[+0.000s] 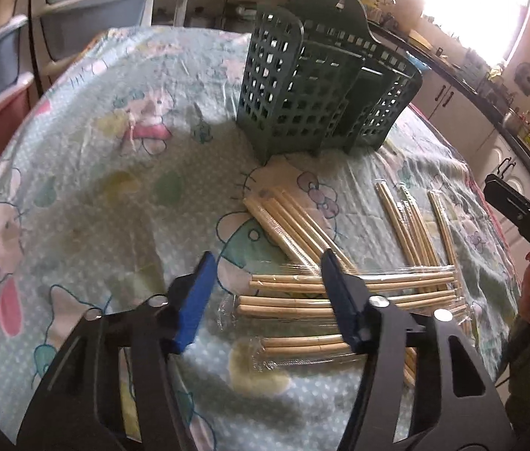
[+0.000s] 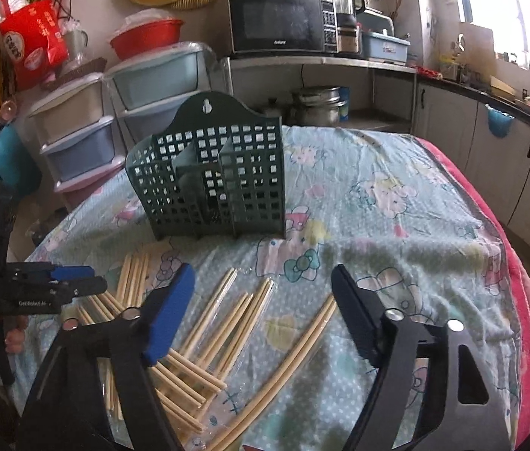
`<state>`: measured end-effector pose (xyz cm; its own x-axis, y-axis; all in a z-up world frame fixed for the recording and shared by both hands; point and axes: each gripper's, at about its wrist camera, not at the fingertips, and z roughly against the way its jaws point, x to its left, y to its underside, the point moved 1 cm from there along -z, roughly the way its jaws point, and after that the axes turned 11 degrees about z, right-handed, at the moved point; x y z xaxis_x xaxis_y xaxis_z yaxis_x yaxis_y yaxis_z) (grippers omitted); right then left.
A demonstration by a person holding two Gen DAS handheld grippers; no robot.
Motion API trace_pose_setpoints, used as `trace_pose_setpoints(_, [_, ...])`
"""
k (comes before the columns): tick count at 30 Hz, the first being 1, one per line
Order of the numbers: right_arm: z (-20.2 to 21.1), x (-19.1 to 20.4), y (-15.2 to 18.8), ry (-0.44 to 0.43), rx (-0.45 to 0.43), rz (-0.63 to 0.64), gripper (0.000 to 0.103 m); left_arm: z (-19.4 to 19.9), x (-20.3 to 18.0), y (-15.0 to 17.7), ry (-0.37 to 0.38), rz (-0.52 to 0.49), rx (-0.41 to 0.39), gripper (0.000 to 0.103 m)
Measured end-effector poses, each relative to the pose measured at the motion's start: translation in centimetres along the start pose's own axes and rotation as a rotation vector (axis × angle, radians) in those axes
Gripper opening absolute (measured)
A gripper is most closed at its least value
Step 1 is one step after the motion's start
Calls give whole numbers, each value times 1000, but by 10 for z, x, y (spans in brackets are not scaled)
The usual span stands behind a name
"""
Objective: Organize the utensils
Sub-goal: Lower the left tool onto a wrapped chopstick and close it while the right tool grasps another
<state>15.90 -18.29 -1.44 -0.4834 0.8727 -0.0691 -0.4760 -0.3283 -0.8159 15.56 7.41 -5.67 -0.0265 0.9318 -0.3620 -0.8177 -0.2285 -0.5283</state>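
A dark green slotted utensil holder (image 1: 325,82) stands upright on the patterned tablecloth; it also shows in the right wrist view (image 2: 216,184). Several pairs of wooden chopsticks in clear wrappers (image 1: 340,293) lie scattered in front of it, also seen in the right wrist view (image 2: 227,323). My left gripper (image 1: 268,267) is open and empty, just above the nearest wrapped pairs. My right gripper (image 2: 261,282) is open and empty, above the chopsticks. One loose pair (image 2: 295,360) lies between its fingers' line. The left gripper also shows at the right wrist view's left edge (image 2: 58,285).
The table is covered by a cartoon-print cloth (image 1: 114,150) with a red blanket edge (image 2: 520,300) on the right. Plastic drawer units (image 2: 77,135) stand behind the table. A microwave (image 2: 280,18) and kitchen counters (image 2: 490,120) are further back.
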Motion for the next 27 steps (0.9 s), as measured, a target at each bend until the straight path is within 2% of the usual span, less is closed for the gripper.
trace_pose_setpoints(4, [-6,-1,-1,-6,24,6,62,-6,3,-3,8,4,23,43])
trace_pose_setpoints(8, [-19,-5,-1,-18,77,10,59,-9,5,-3,9,11,39,36])
trace_pose_setpoints(13, [-44,-6,2,-46,175,15,45,-10,6,-4,4,10,46,21])
trace_pose_setpoints(16, [-56,-9,3,-68,218,-14,40,-11,8,-6,10,17,47,12])
trace_pose_setpoints(17, [-62,-10,4,-78,233,-32,38,-11,8,-7,15,21,48,5])
trace_pose_setpoints(27, [-99,-33,4,-154,315,-193,27,-1,0,-16,28,0,-15,1])
